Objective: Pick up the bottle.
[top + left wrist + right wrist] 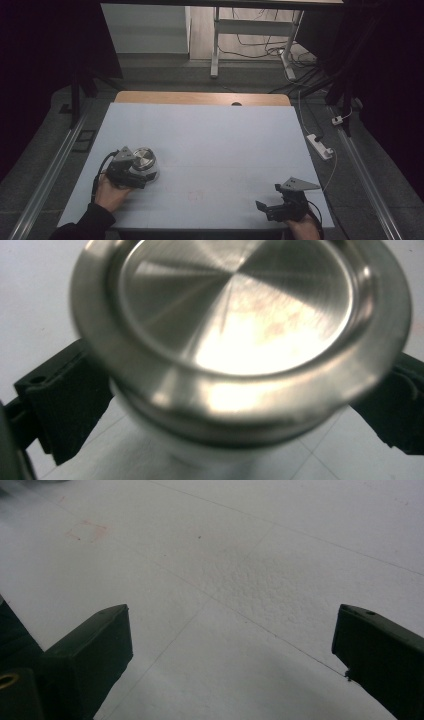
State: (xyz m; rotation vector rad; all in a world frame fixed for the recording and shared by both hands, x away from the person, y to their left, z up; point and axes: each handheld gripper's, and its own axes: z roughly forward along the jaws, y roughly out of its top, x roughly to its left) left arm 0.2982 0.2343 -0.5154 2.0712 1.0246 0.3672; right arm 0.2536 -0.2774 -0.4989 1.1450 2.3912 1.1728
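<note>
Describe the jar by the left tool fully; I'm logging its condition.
The jar stands upright on the white table, near its front left corner. Its lid is round brushed metal with a raised rim and a flat, shiny centre, and it is on. Below it the body looks pale or clear; the blur leaves that unsettled. The left tool has a black jaw on each side of the body, just under the lid, apparently gripping it.

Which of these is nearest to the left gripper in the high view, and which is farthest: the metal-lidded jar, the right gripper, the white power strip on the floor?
1. Metal-lidded jar: between the jaws of the left gripper, near left of the table.
2. Right gripper: near right edge of the table.
3. White power strip: on the floor, past the table's right side.
</note>
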